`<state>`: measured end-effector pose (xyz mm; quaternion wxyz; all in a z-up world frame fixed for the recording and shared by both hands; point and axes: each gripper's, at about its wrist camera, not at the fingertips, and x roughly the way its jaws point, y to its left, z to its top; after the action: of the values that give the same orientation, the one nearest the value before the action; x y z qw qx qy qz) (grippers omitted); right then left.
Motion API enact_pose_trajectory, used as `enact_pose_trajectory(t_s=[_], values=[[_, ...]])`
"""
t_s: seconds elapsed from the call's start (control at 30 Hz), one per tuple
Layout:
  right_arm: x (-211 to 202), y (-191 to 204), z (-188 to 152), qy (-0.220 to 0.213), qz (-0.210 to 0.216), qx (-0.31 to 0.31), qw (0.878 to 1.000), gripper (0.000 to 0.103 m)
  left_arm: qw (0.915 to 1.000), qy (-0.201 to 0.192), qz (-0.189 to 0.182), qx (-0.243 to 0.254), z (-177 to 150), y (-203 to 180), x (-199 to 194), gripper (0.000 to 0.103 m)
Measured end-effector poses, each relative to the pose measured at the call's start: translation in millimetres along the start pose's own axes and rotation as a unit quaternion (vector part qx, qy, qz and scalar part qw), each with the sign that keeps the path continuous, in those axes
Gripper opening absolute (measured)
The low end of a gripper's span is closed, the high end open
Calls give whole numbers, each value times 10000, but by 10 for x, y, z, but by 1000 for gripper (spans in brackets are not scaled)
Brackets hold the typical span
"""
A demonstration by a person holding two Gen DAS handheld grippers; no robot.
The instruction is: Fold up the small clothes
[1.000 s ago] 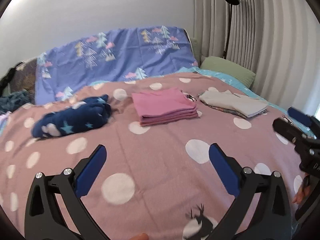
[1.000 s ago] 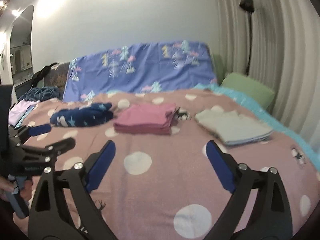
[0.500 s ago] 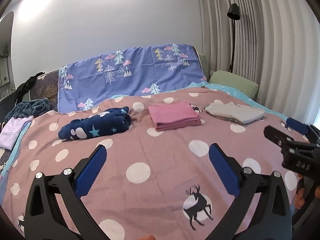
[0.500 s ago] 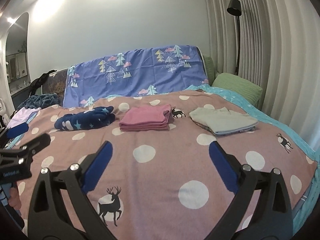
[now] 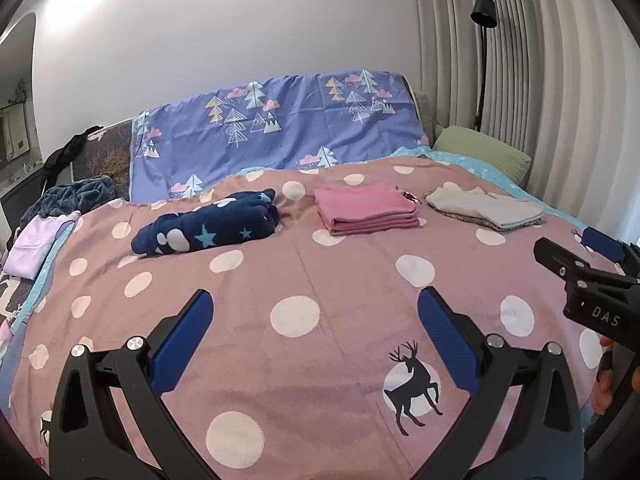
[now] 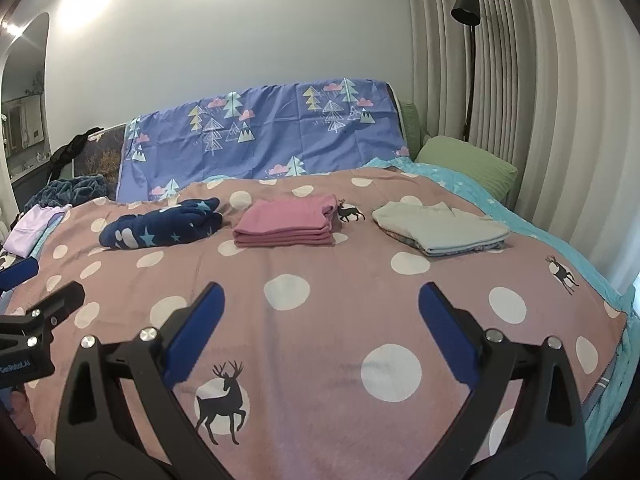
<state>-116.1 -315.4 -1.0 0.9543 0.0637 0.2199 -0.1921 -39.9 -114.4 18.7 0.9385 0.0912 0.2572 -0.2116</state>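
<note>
Three garments lie in a row across the far half of the pink dotted blanket (image 5: 312, 264). A dark blue starred one (image 5: 208, 228) (image 6: 160, 228) is rolled at the left. A folded pink pile (image 5: 366, 208) (image 6: 286, 224) sits in the middle. A folded grey-white pile (image 5: 484, 208) (image 6: 440, 228) lies at the right. My left gripper (image 5: 314, 316) is open over the near blanket, nothing between its fingers. My right gripper (image 6: 320, 312) is open too, well short of the clothes. Each gripper shows at the edge of the other's view.
A purple tree-print sheet (image 5: 272, 136) drapes the headboard. A green pillow (image 6: 466, 164) lies at the far right by the curtain, with a black floor lamp (image 6: 466, 8) behind. A lilac garment (image 5: 36, 244) and a blue blanket heap (image 5: 76, 196) lie at the left edge.
Both grippers have pulled back and risen away from the clothes, which now look smaller and farther. More of the near blanket, with its deer prints, shows. Both stayed open.
</note>
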Motion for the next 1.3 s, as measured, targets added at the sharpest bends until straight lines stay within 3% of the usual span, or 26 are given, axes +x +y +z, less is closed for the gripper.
enact_pose_trajectory(t_s=[0.83, 1.3], values=[[231, 94, -40, 217, -152, -245, 9993, 99, 9980, 503, -381, 31, -80, -81, 257, 102], [239, 92, -25, 217, -164, -273, 9993, 99, 9981, 432, -425, 99, -82, -106, 240, 102]])
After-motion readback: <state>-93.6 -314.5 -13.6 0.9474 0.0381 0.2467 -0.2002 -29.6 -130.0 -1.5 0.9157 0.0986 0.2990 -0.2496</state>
